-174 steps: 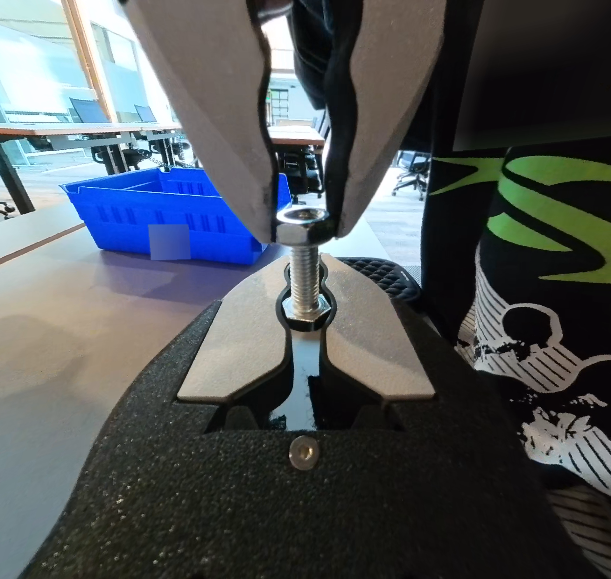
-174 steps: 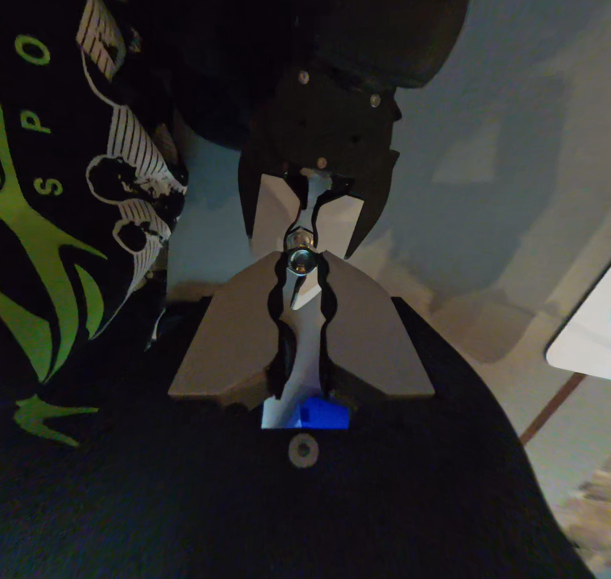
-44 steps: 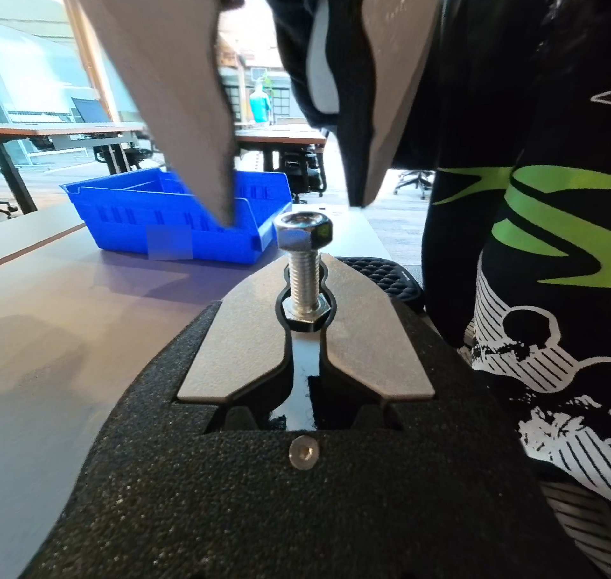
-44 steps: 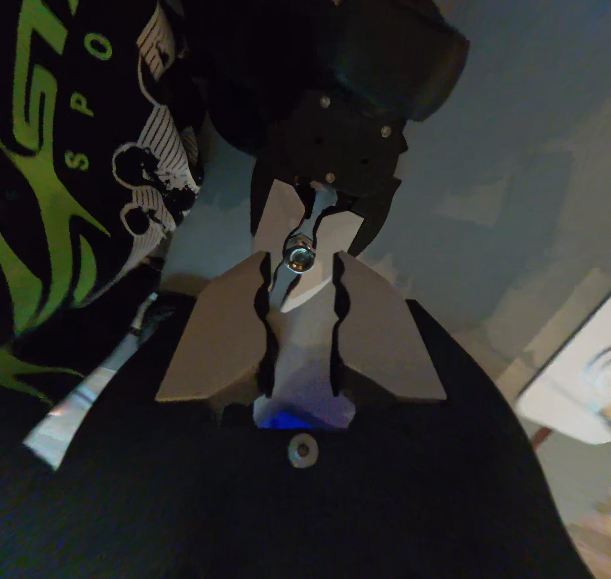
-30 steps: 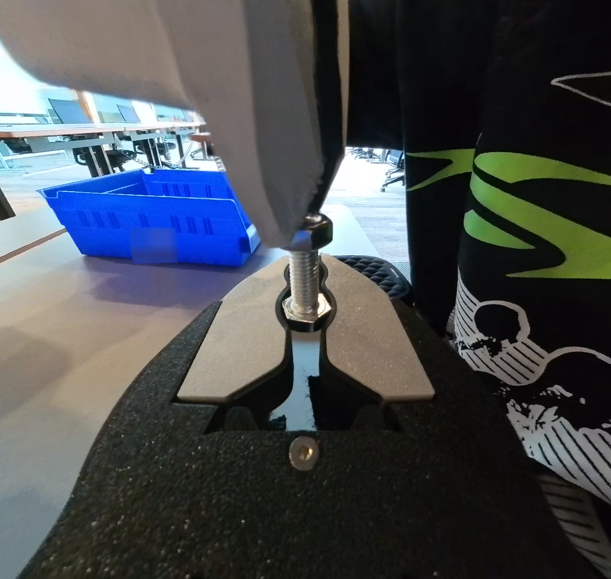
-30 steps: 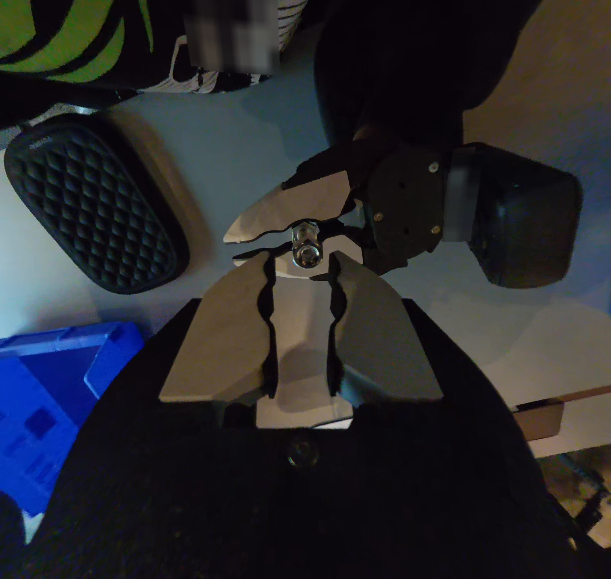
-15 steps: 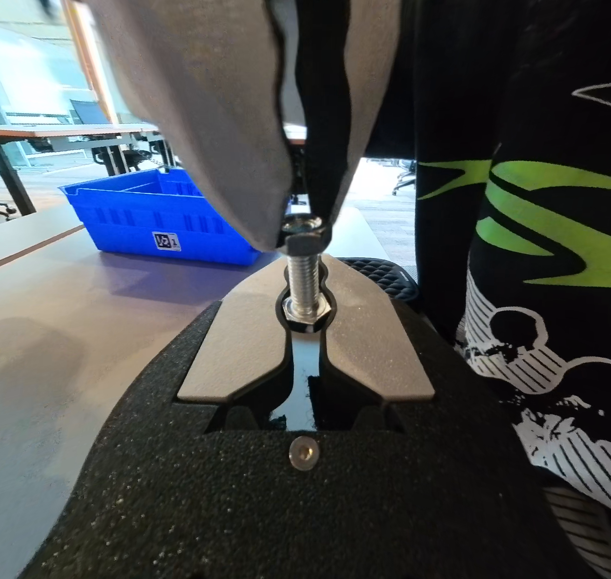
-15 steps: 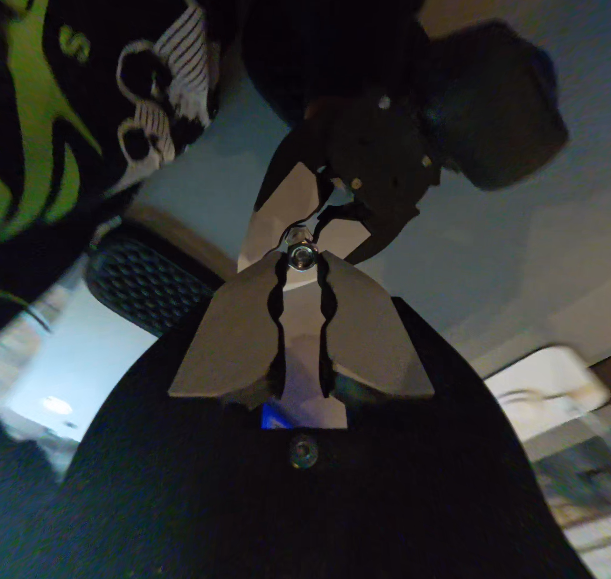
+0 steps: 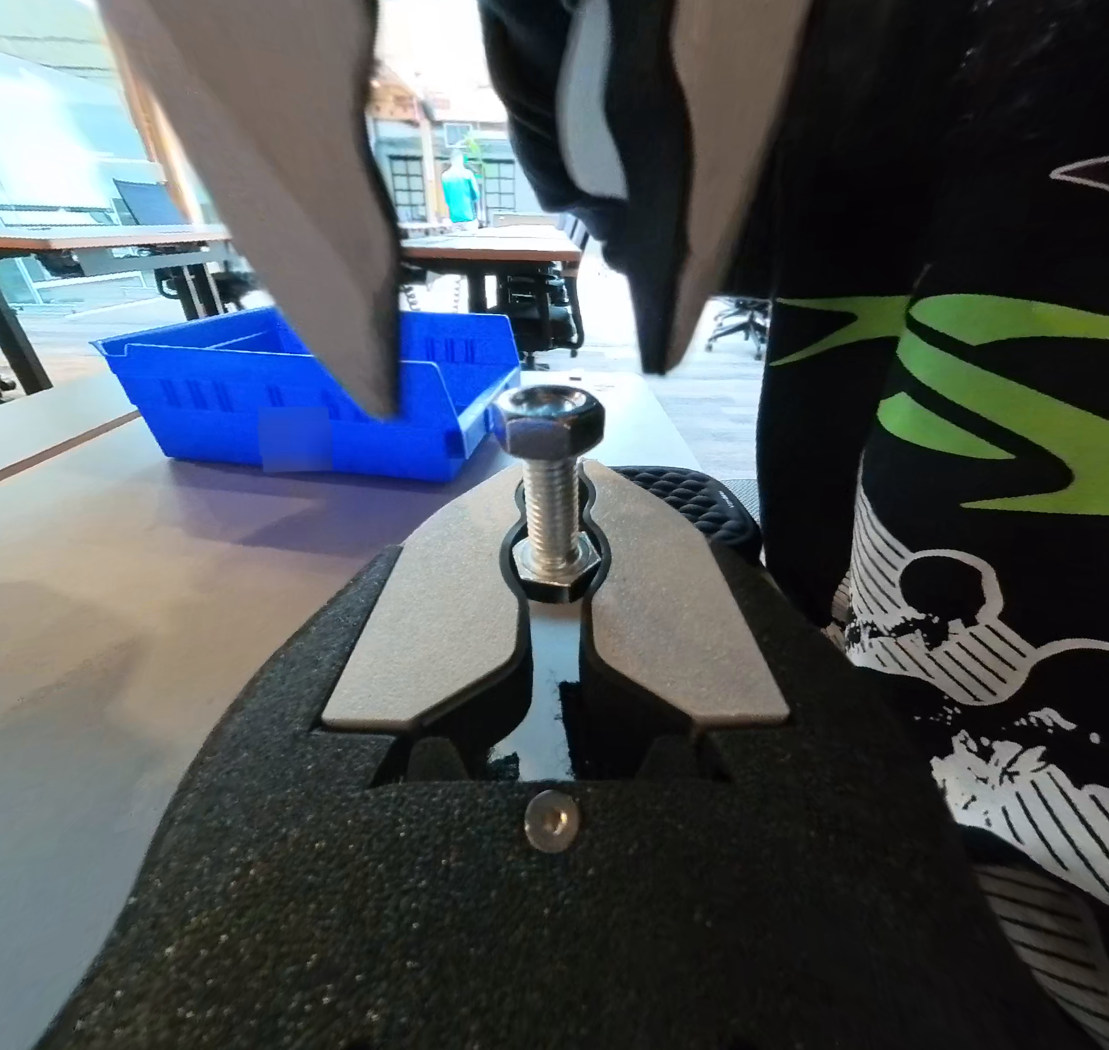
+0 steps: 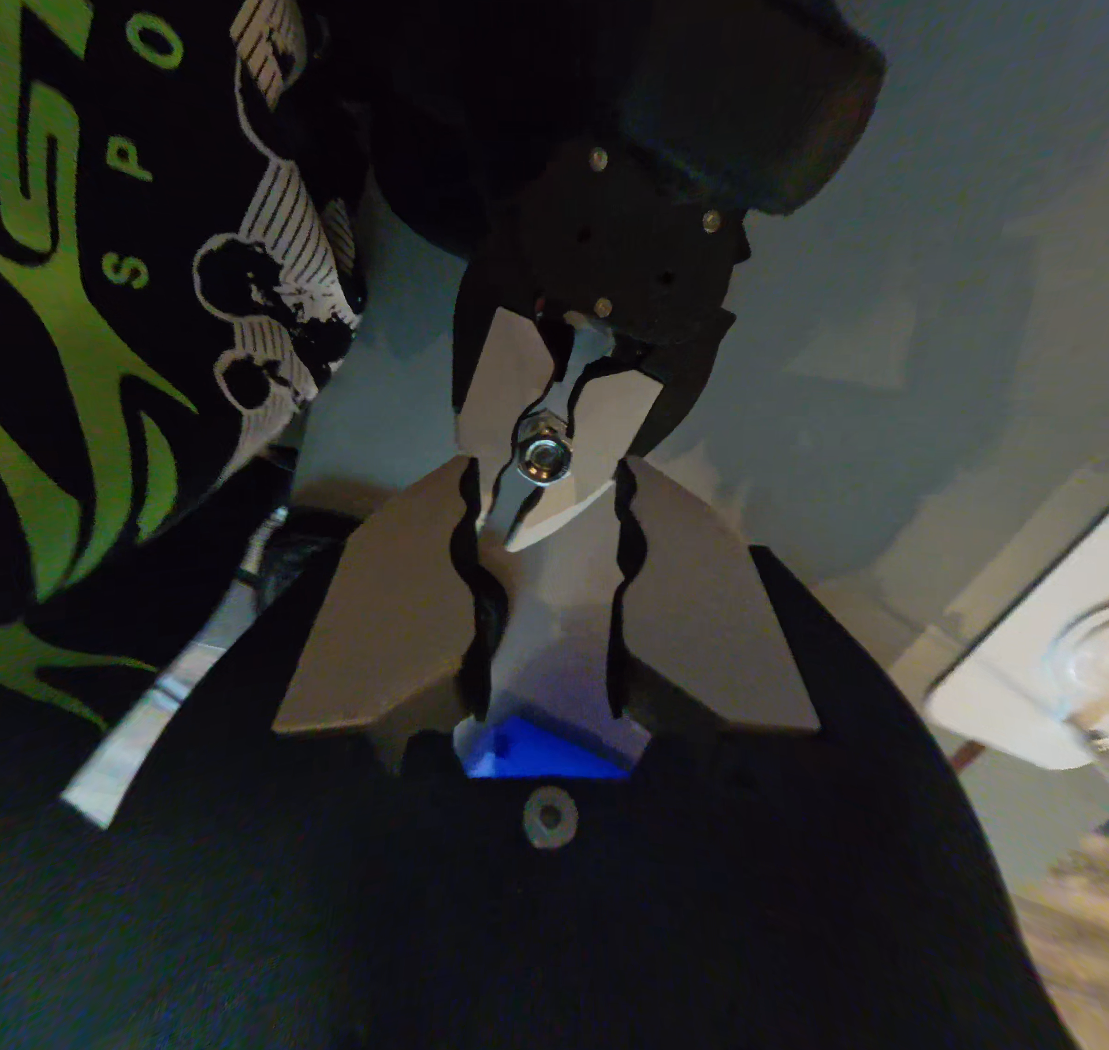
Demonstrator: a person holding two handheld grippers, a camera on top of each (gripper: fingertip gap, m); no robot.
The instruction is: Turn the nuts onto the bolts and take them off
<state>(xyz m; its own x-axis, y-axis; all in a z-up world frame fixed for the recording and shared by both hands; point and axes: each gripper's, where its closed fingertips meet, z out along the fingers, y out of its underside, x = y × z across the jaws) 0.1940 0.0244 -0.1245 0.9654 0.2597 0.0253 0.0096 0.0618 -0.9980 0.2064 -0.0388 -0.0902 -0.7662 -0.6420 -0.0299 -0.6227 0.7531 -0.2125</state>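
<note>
Left wrist view: a blue bin (image 9: pixel 252 403) sits far back on the grey table (image 9: pixel 120 571); its contents are hidden behind its wall. Left gripper (image 9: pixel 555 532) is clenched on the nut (image 9: pixel 555 565), the bolt (image 9: pixel 549 451) standing upright through it. Right gripper (image 9: pixel 528 385) hangs spread just above the bolt head, touching nothing; its upper part is cut off.

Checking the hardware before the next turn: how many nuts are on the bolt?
1. The nut sits low on the bolt, clamped in the left hand-held gripper. The hex at the top is the bolt's head. None shows elsewhere.
</note>
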